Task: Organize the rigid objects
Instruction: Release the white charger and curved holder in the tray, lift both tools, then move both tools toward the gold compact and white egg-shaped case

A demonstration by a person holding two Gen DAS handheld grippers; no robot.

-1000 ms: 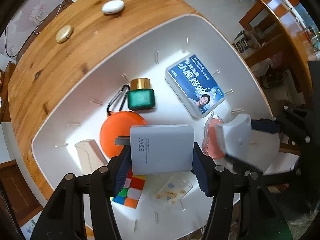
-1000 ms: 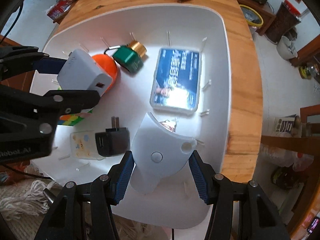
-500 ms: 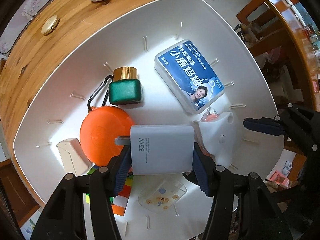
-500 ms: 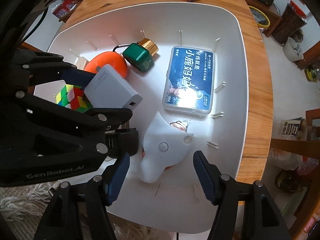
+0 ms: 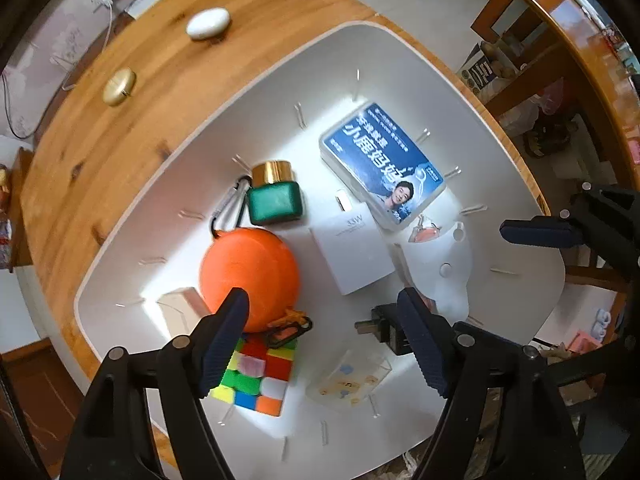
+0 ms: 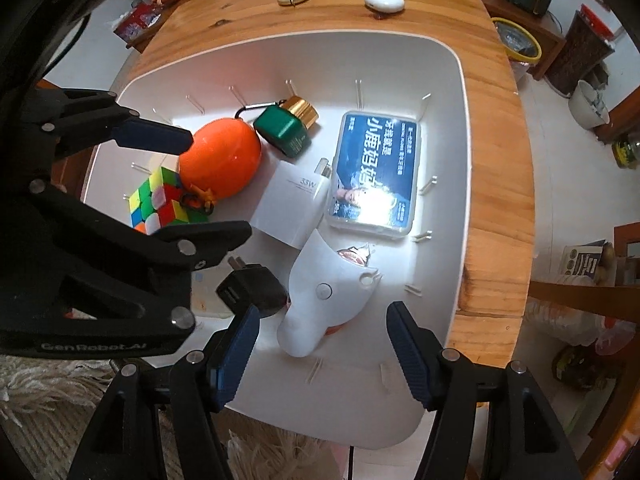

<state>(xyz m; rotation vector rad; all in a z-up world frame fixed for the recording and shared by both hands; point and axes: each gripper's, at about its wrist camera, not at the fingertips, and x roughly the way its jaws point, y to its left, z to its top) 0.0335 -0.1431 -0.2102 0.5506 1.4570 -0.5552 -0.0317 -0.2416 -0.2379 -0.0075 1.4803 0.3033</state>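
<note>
A large white bin (image 5: 400, 52) (image 6: 440, 92) on a wooden table holds the objects. My left gripper (image 5: 324, 328) is open and empty above the bin. The white 33W charger (image 5: 354, 254) (image 6: 294, 204) lies on the bin floor between an orange round case (image 5: 250, 272) (image 6: 220, 158) and a blue box (image 5: 382, 164) (image 6: 376, 172). My right gripper (image 6: 322, 344) is open and empty. The white curved plastic piece (image 6: 324, 300) (image 5: 440, 276) lies just ahead of it, over a pink item.
Also in the bin are a green jar with gold lid (image 5: 274, 196), a colour cube (image 5: 256, 380), a black plug (image 6: 252, 286), a clear card case (image 5: 348, 380) and a beige block (image 5: 180, 312). A white pebble-shaped case (image 5: 208, 22) and a gold compact (image 5: 119, 86) sit on the table.
My left gripper opened and let the white charger drop into the bin. My right gripper opened and released the white curved piece, then both pulled back.
</note>
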